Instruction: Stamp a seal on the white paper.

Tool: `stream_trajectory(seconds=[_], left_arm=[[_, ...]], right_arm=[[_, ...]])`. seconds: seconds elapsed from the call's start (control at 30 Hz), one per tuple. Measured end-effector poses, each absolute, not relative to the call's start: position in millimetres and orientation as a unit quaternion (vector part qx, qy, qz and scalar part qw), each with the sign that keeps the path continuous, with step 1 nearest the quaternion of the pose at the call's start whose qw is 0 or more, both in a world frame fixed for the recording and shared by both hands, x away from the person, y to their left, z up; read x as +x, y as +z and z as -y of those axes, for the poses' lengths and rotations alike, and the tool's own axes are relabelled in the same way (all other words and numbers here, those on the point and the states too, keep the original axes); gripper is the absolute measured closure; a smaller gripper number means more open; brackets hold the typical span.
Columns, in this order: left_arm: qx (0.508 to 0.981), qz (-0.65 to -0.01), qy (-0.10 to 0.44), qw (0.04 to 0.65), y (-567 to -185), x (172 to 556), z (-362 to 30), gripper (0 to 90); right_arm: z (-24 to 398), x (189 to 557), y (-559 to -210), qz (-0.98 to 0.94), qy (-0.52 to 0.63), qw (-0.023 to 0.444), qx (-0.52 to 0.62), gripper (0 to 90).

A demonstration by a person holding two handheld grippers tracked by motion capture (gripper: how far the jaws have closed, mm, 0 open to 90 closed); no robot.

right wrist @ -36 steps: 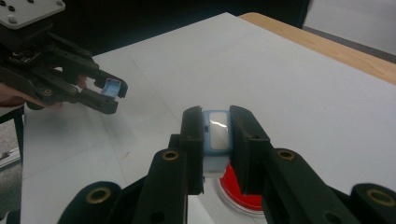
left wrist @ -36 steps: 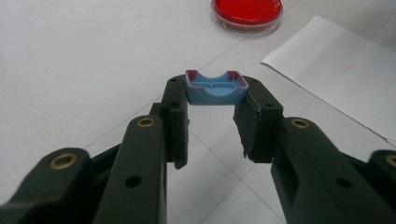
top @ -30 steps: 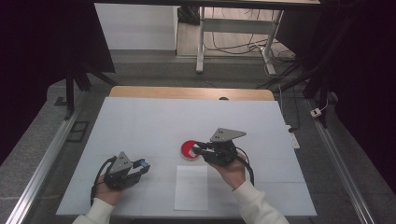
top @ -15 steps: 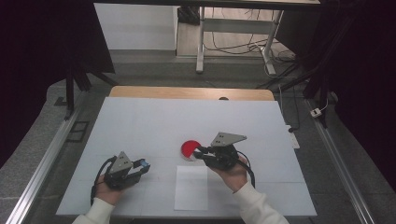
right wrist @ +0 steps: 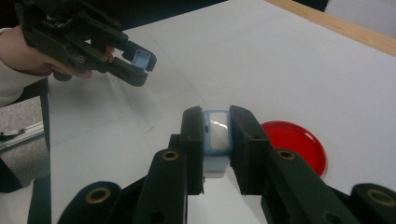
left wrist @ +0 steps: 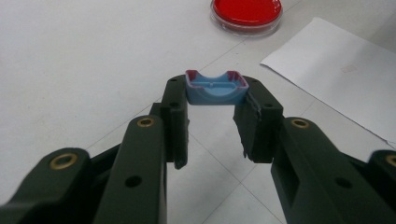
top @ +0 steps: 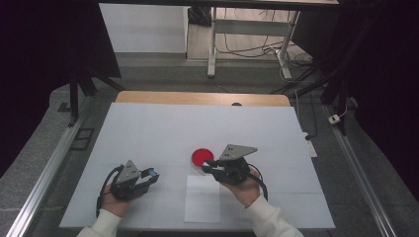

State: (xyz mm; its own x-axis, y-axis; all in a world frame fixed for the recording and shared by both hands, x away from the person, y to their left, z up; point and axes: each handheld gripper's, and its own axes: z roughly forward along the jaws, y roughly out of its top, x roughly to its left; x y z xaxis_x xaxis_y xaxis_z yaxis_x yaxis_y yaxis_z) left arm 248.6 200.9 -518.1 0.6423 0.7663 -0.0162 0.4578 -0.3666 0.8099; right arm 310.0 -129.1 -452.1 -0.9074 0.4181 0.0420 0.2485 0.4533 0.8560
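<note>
Blue cap (left wrist: 215, 87) sits clamped between left fingers (left wrist: 173, 114); right fingers (right wrist: 194, 135) pinch pale-blue block (right wrist: 215, 140).

Left gripper (top: 148, 177) held low over table near its left front, jaws pointed rightward, closed on blue piece (left wrist: 216, 88) at tips. Right gripper (top: 207, 167) held near centre, jaws pointed leftward, clamped on pale blue block (right wrist: 216, 138). Both forearms entered from near edge, white sleeves seen.
</note>
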Motion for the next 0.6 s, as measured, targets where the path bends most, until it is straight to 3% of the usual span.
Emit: stream_trajectory(seconds=[0.6], left_arm=[[0.806, -0.380, 0.184, 0.415, -518.4, 249.2, -201.3, 65.5]], right_arm=[[123.9, 297.6, -466.2, -0.868, 0.457, 0.075, 0.179, 75.5]])
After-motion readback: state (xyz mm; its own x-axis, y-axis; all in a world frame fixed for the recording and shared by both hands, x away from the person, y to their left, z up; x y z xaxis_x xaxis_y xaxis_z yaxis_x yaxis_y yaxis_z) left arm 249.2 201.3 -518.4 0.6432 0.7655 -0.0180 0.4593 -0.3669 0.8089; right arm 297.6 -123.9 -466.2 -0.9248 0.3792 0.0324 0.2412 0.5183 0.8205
